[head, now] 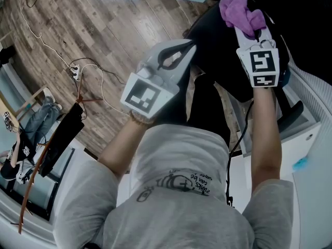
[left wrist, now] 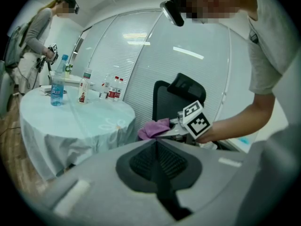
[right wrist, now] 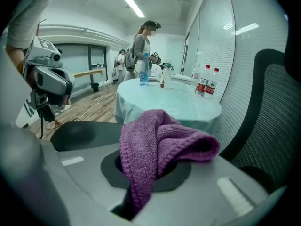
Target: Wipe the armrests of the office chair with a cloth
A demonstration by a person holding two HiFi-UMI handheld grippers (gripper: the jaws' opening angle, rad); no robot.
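Main worry for me was the cloth [right wrist: 160, 142]; the right gripper [head: 253, 34] had its jaws pinching it by one bunched fold, with a fat loop flopped over the top and a tail hanging down in front, so a firm drag along an armrest could tug it loose, or the hard tips could scrape the armrest instead of the fabric; it was held up over the office chair [head: 218, 45], not pressed on anything I could see; the left gripper [head: 188, 48] had its jaws pressed together on nothing and hung just left of the chair, so nothing braced it, and my guess was it could swivel or roll away under a push; honestly couldn't tell which dark shape was the armrest, though the flat rounded black slab [right wrist: 80, 133] beyond the cloth on the left looked likeliest. Materials: the cloth was purple, thick, nubby knit, soft and floppy; the chair was black with a mesh back [right wrist: 275, 112] in a smooth curved frame; the jaws were grey matte plastic with dark ribbed inner pads [left wrist: 143, 161]; farther off, a round tabletop [right wrist: 188, 105] under a pale glossy cover carried plastic bottles [right wrist: 207, 86]; the floor [head: 104, 25] was wood plank, with a white power strip [head: 76, 74] and loose cables off to the left.
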